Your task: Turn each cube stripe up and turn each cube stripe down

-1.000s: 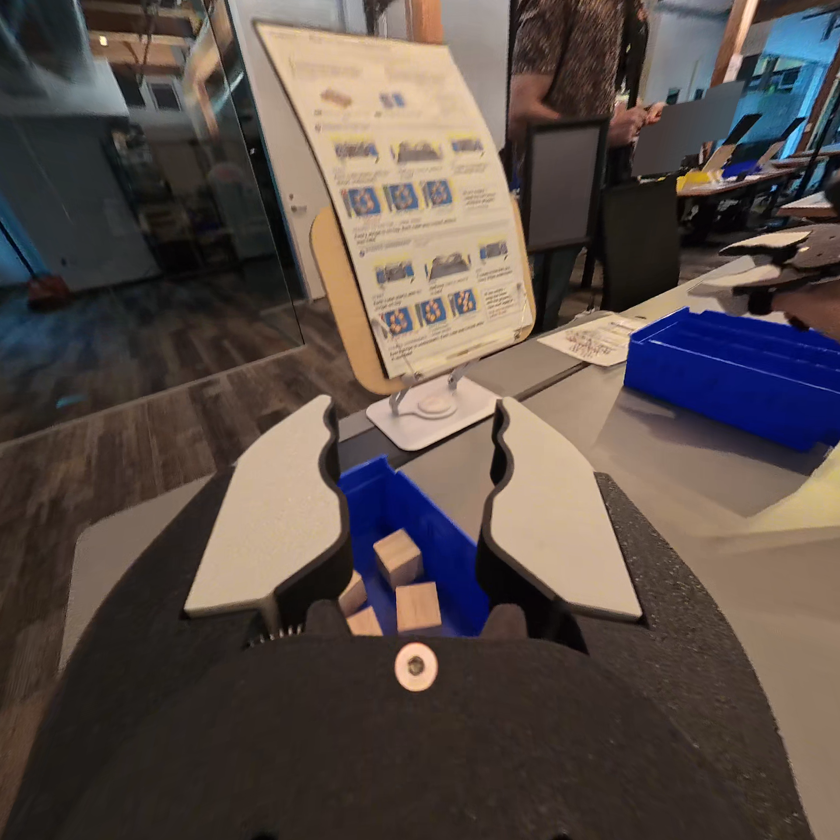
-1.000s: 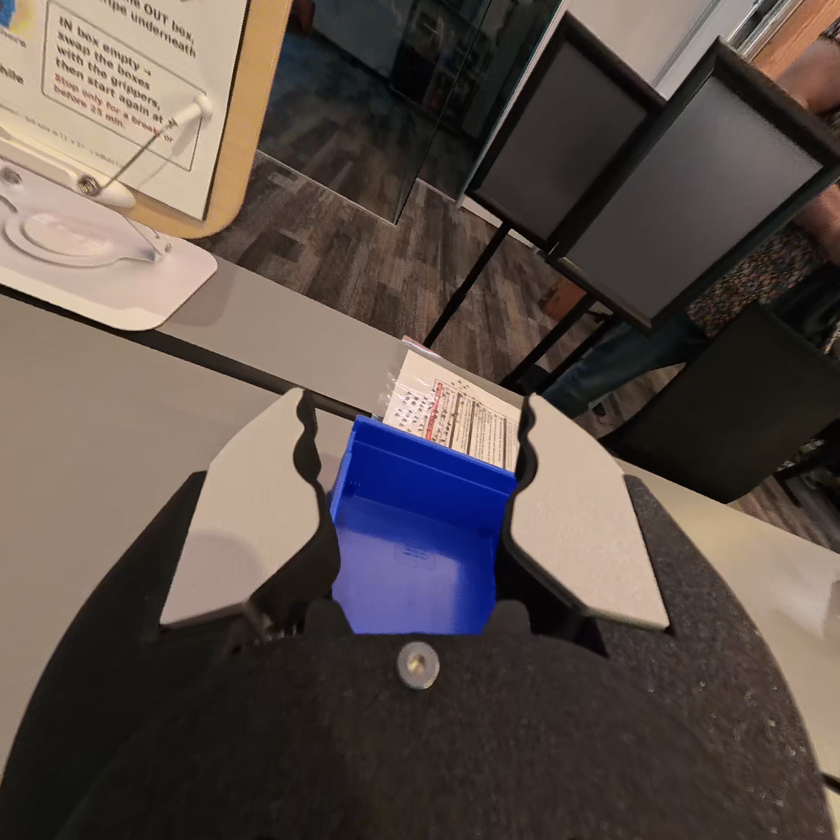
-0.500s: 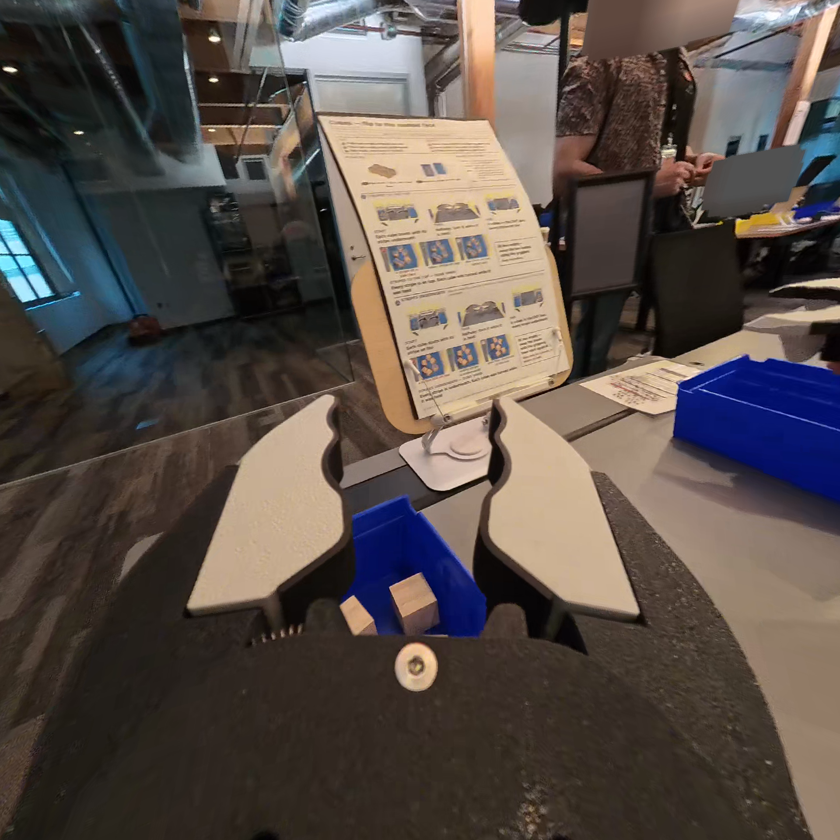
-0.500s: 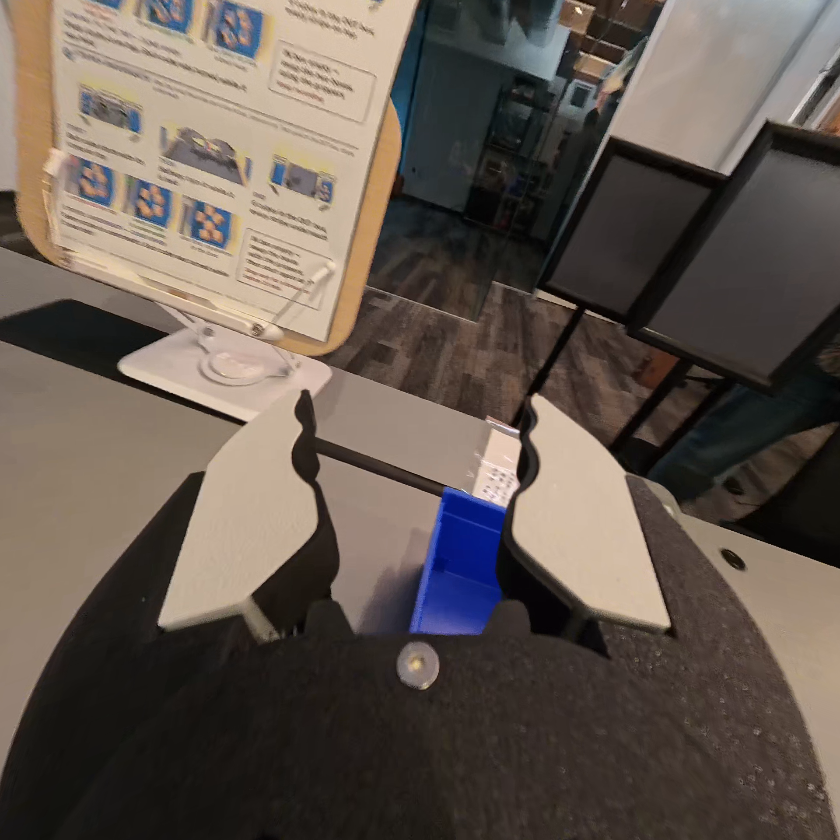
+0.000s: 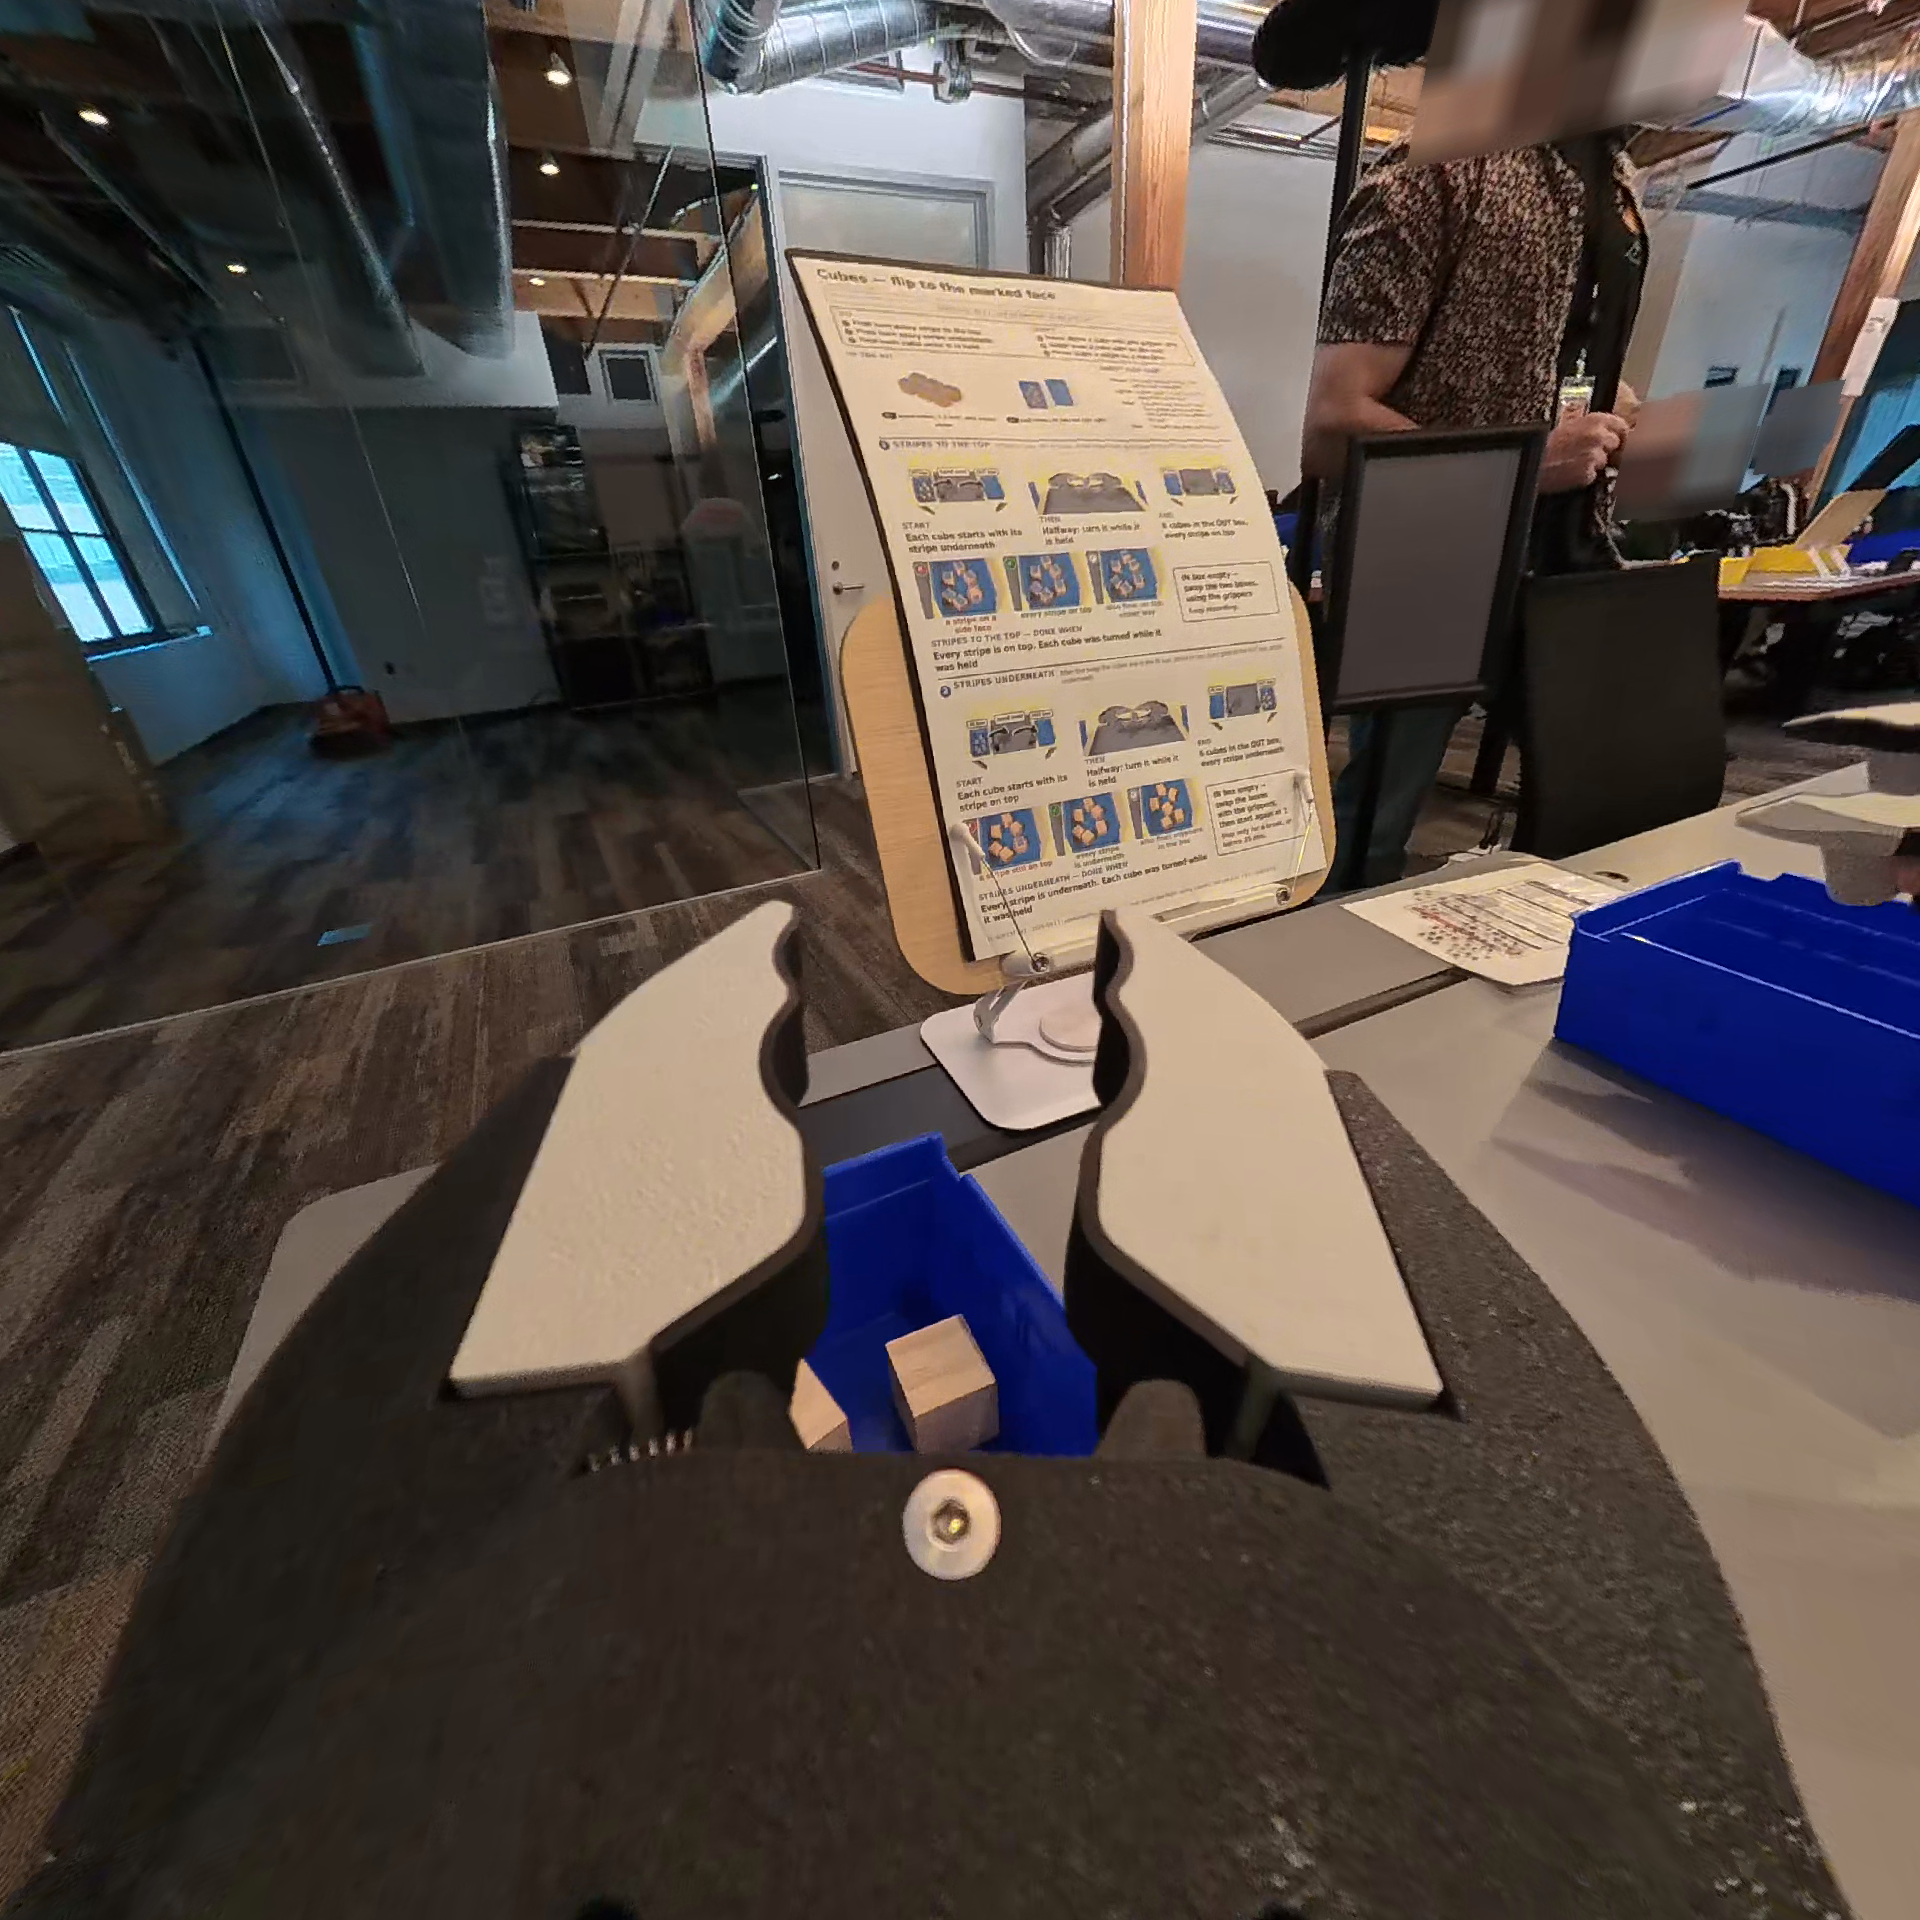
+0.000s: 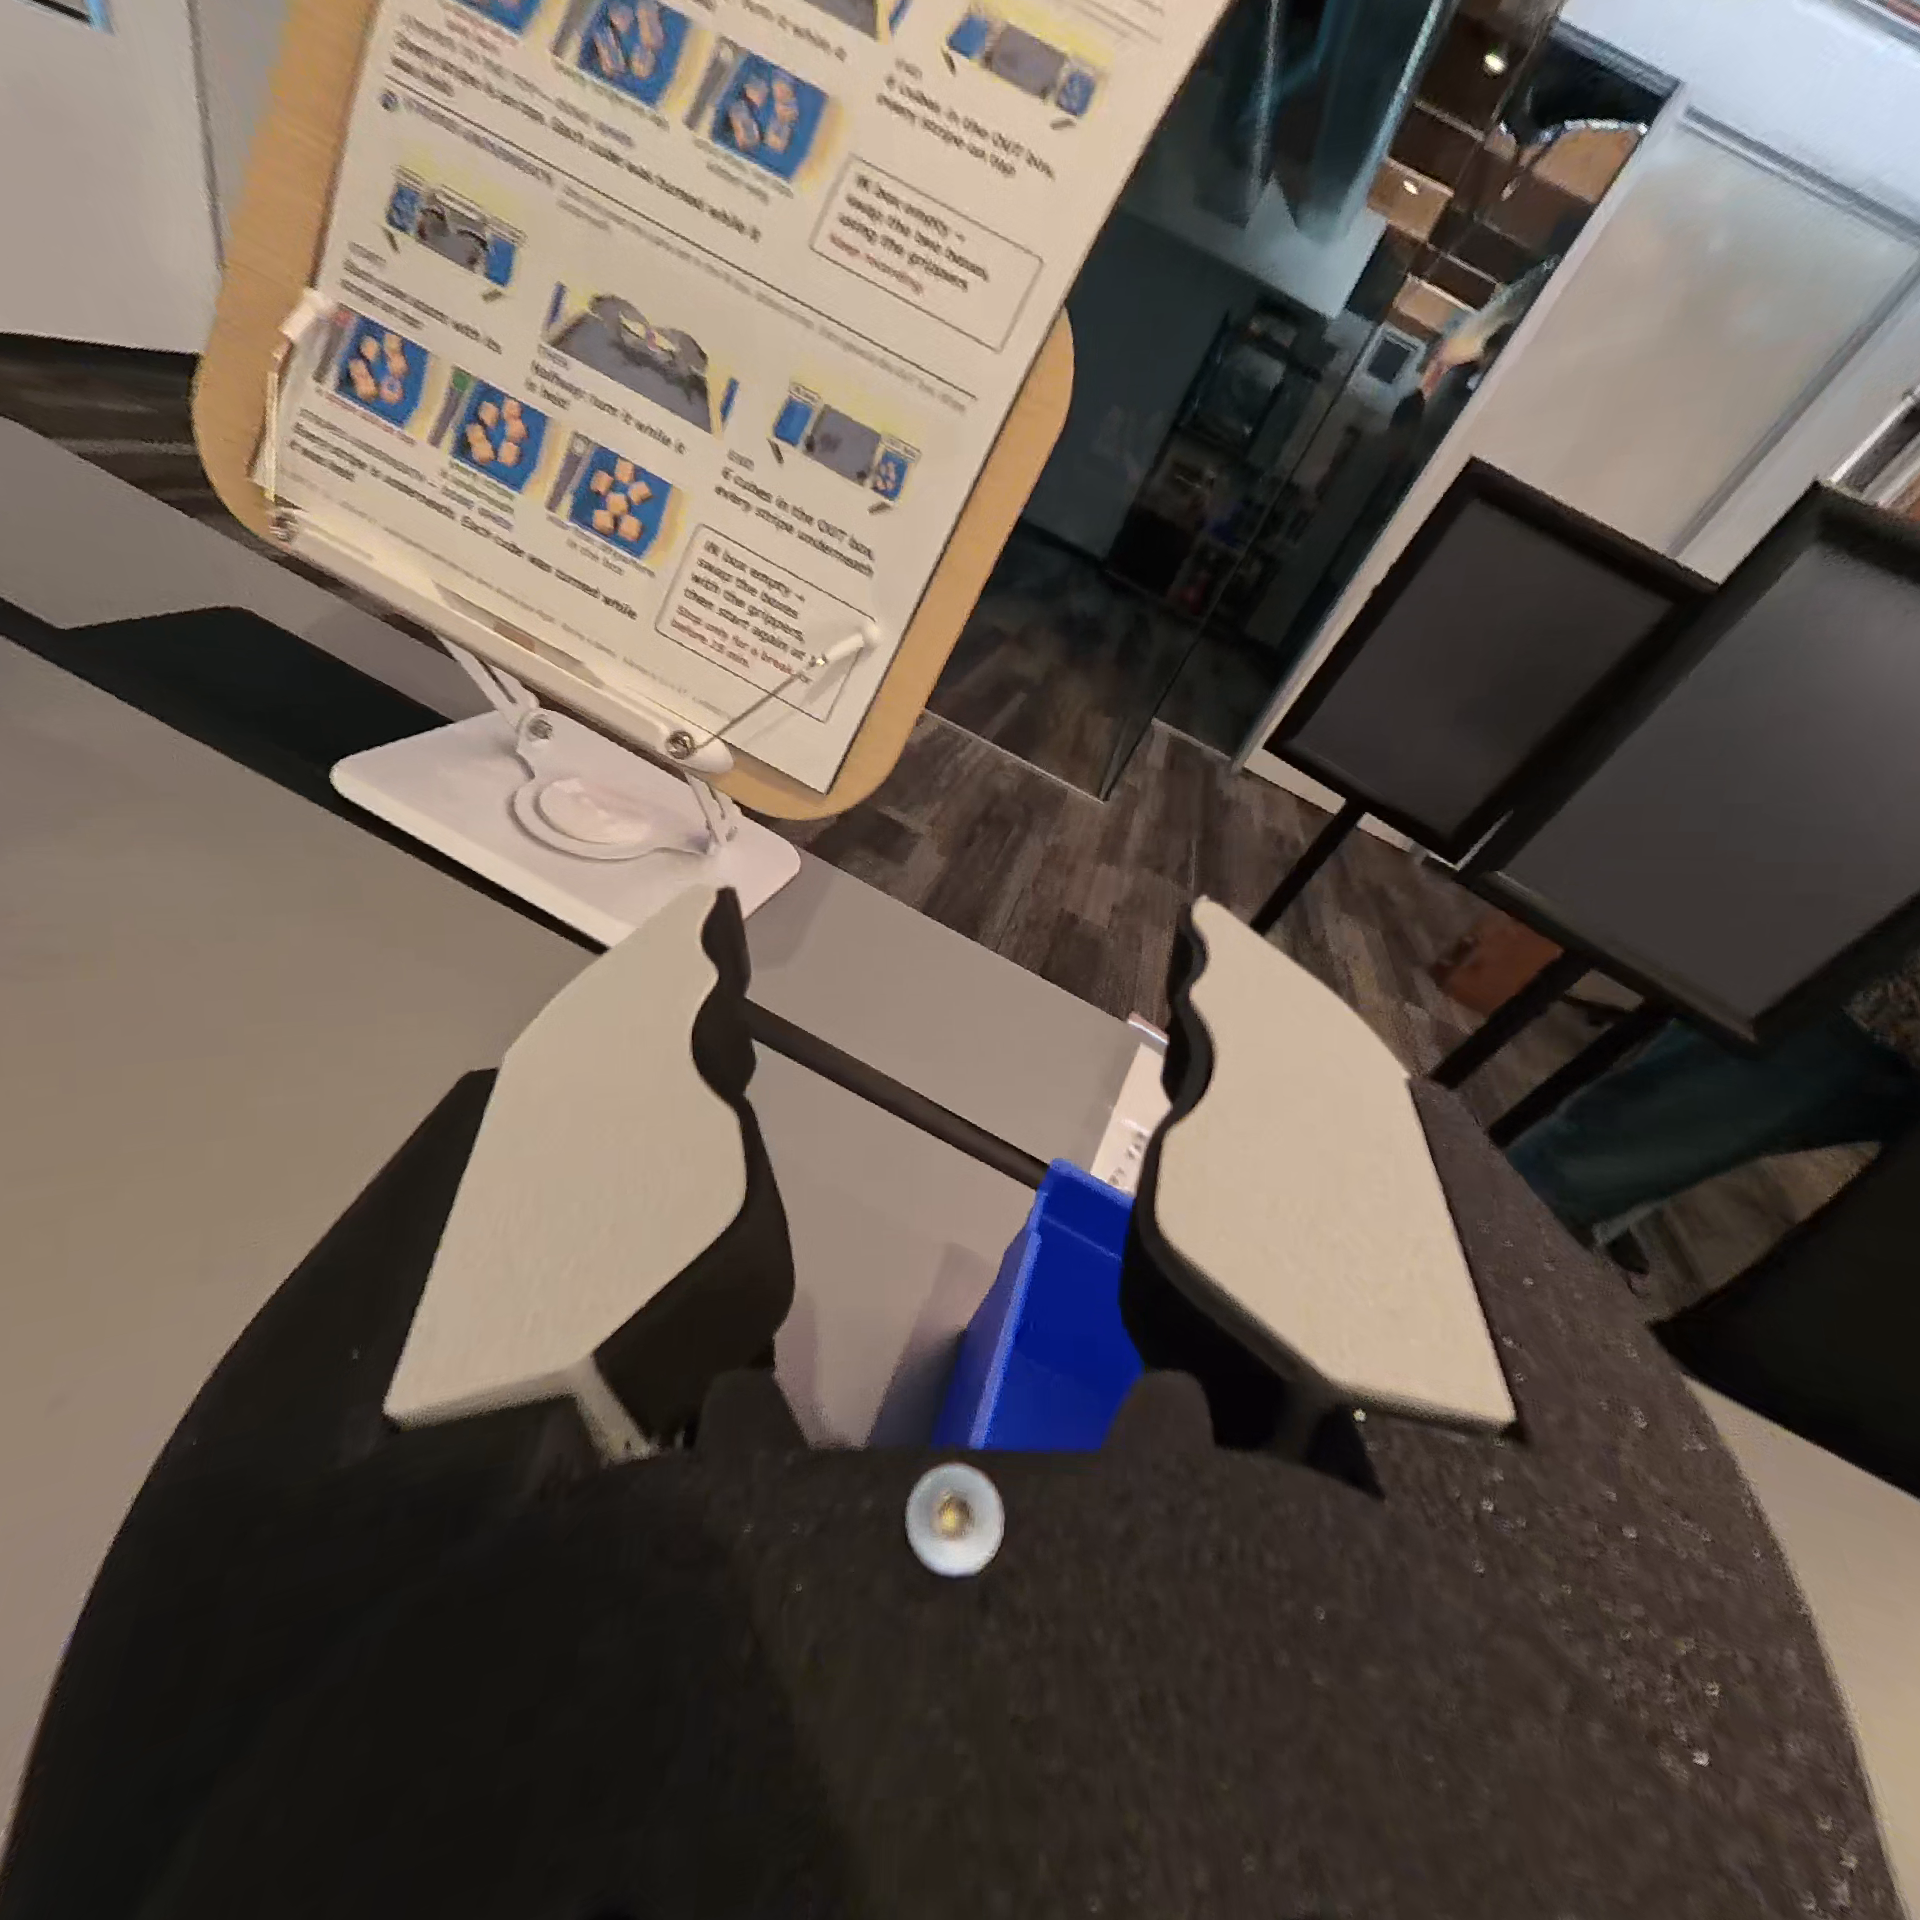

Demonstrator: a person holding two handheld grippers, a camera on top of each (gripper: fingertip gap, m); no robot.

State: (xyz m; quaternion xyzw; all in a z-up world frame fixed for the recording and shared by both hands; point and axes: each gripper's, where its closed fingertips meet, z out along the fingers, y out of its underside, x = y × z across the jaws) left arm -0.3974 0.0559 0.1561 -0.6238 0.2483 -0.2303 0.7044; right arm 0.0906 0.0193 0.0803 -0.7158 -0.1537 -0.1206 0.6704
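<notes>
My left gripper [image 5: 948, 966] is open and empty, held above a small blue bin [image 5: 935, 1236] on the grey table. Two plain wooden cubes show in that bin between the jaws, one cube [image 5: 940, 1382] whole and another cube [image 5: 821, 1413] partly hidden; no stripe shows on them. My right gripper [image 6: 956, 940] is open and empty above the near left corner of a second blue bin [image 6: 1049, 1320]. That second bin [image 5: 1756, 997] stands at the right in the left wrist view, with the right gripper's fingers [image 5: 1839, 821] over it.
An instruction sheet on a wooden board with a white stand [image 5: 1081, 644] stands at the table's far edge; it also shows in the right wrist view [image 6: 644, 343]. A printed paper [image 5: 1486, 914] lies behind the right bin. A person [image 5: 1475, 312] and dark panels [image 6: 1475, 665] stand beyond the table.
Both grippers have tilted up and pulled back, so less of each bin shows between the jaws. The right gripper has shifted left off its bin. Both stayed open.
</notes>
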